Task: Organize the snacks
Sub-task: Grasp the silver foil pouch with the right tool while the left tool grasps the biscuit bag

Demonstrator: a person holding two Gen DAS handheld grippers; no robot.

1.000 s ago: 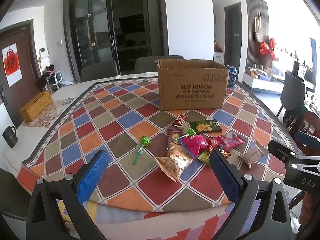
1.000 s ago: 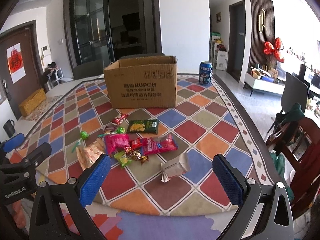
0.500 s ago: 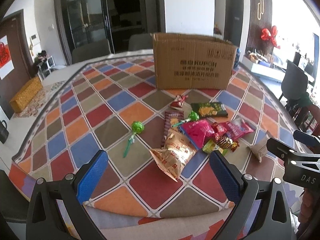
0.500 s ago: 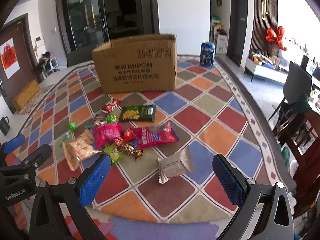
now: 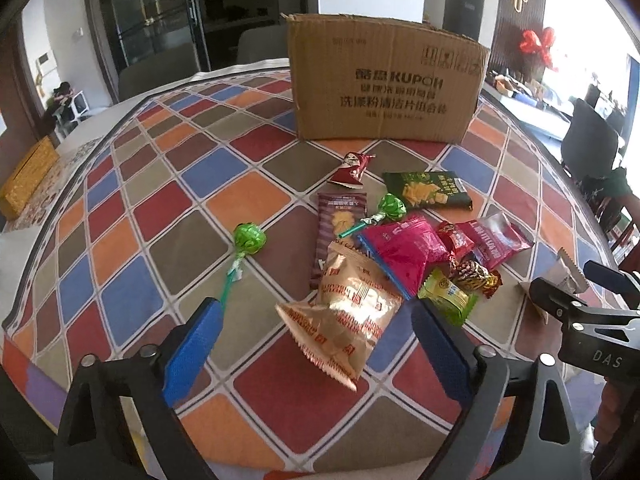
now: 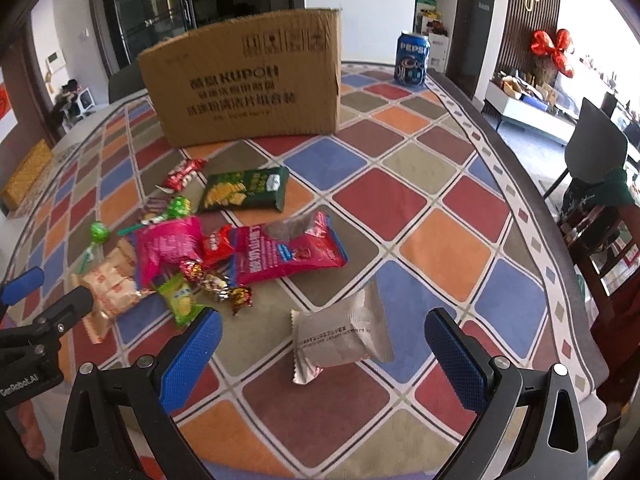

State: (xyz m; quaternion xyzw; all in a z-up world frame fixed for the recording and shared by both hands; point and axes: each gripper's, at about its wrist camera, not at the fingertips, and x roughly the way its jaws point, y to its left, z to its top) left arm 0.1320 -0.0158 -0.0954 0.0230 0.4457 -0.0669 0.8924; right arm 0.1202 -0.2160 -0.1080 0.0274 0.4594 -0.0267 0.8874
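Colourful diamond-patterned cloth (image 6: 400, 200) covers a big table, its pale border curving along the right edge, with broad bare cloth to the right of the snacks. Scattered snacks lie in a loose cluster in front of a brown cardboard box (image 5: 384, 84), which stands upright toward the far side; a blue soda can (image 6: 412, 58) stands beyond its right corner. The left gripper (image 5: 316, 332) hangs over the near edge of the pile, its blue jaws spread wide though just narrowed a little, with the gold snack bag (image 5: 348, 312) lying on the cloth between them, untouched. The right gripper (image 6: 320, 344) is also spread wide, a silver-grey packet (image 6: 340, 338) lying between its jaws, not pressed. A green lollipop (image 5: 248, 240) lies apart at the left of the pile; a dark green chip packet (image 6: 244, 190) lies nearest the box. Dark glass doors and a chair (image 6: 596, 148) stand around the room.
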